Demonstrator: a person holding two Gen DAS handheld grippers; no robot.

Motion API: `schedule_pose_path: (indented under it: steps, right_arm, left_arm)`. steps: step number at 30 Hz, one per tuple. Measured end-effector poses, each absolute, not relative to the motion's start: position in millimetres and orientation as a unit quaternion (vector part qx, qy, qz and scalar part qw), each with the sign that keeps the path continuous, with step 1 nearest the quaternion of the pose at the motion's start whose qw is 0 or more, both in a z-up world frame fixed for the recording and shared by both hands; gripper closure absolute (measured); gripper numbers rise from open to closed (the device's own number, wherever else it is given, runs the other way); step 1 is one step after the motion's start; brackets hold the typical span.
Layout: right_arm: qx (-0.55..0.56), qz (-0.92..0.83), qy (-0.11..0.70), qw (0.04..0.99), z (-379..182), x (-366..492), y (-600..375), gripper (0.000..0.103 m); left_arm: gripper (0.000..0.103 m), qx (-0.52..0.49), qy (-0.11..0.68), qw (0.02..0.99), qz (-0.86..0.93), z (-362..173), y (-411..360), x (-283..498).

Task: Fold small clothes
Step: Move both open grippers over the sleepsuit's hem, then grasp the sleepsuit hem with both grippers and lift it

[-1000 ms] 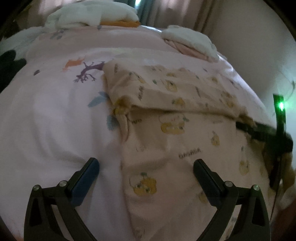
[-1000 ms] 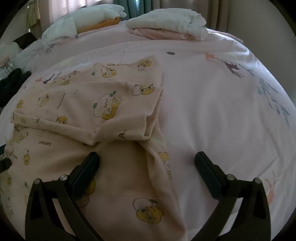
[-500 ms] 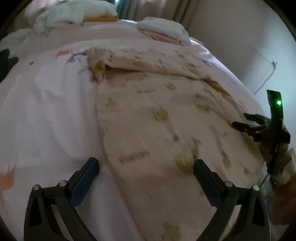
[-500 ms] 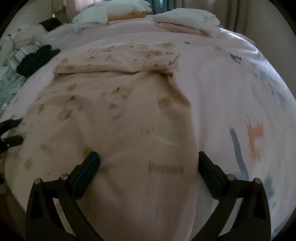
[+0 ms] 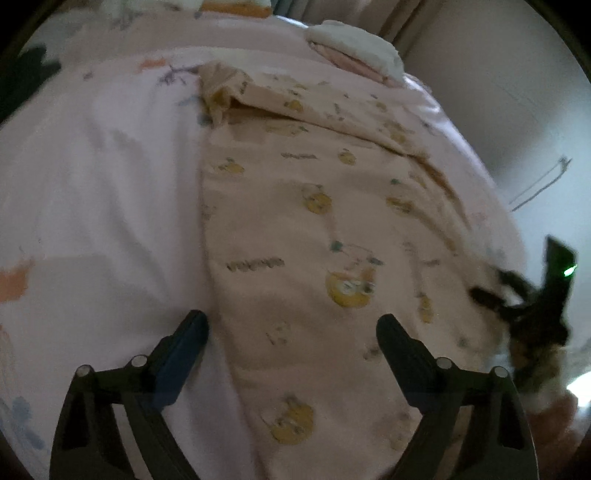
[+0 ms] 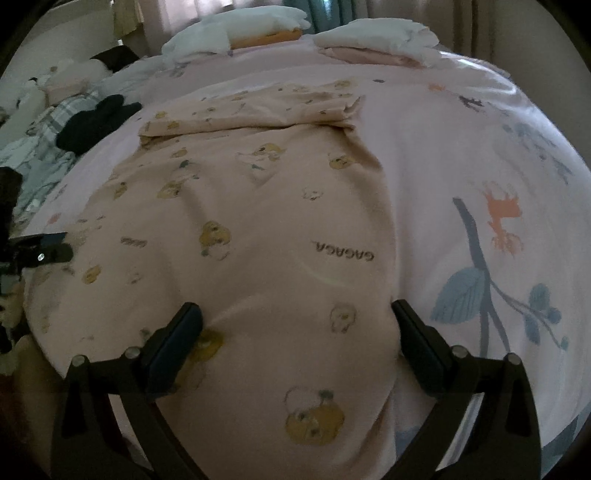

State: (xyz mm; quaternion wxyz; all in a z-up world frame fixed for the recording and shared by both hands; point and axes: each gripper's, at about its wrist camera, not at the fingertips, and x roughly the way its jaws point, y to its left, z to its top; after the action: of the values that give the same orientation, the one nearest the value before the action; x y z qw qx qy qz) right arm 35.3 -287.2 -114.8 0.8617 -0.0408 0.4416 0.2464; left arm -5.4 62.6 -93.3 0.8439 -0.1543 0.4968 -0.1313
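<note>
Left wrist view: one peach garment [image 5: 317, 236] printed with yellow cartoon figures lies spread on the bed [image 5: 92, 206], its far end folded over on itself. One stack of folded clothes [image 5: 354, 48], white over pink, sits at the far side of the bed. The left tongs [image 5: 291, 332] hover over the garment's near part, pointing steeply down; their jaws are wide apart and closing, with the garment's left edge below the gap but no pad pressing on it. The right tongs [image 5: 517, 295] show blurred at the garment's right edge.

The right wrist view shows what the left does not: a second pile [image 6: 236, 29], white over orange, at the far end, one black item [image 6: 99, 122] at the bed's left, and plaid fabric [image 6: 48, 125] beside it. There the right tongs [image 6: 295, 325] stand wide open above the garment [image 6: 266, 206], tilted downward, gripping nothing. The left tongs [image 6: 40, 251] reach in from the left at the garment's edge.
</note>
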Motion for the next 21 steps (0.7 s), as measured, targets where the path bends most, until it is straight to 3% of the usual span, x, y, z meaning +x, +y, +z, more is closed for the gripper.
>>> schedule_pose_path:
  steps: [6, 8, 13, 15, 20, 21]
  right_arm:
    - [-0.041, 0.311, 0.462, 0.830, -112, 20, -295, 0.002]
    - [-0.028, 0.322, 0.463, 0.825, -112, 16, -299, 0.002]
    - [0.031, 0.334, 0.459, 0.822, -113, 10, -315, 0.006]
    - [0.063, 0.331, 0.461, 0.821, -113, 8, -325, 0.014]
    - [0.148, 0.312, 0.489, 0.801, -117, 13, -355, 0.057]
    - [0.160, 0.310, 0.494, 0.797, -118, 14, -359, 0.060]
  left_arm:
    - [0.017, -0.287, 0.481, 0.802, -0.209, -100, 88, -23]
    - [0.025, -0.296, 0.479, 0.799, -0.212, -102, 92, -28]
    - [0.031, -0.280, 0.487, 0.801, -0.208, -100, 88, -34]
    - [0.038, -0.268, 0.490, 0.805, -0.201, -99, 86, -35]
    - [0.070, -0.321, 0.495, 0.790, -0.167, -105, 100, -34]
    - [0.071, -0.331, 0.494, 0.785, -0.173, -105, 101, -33]
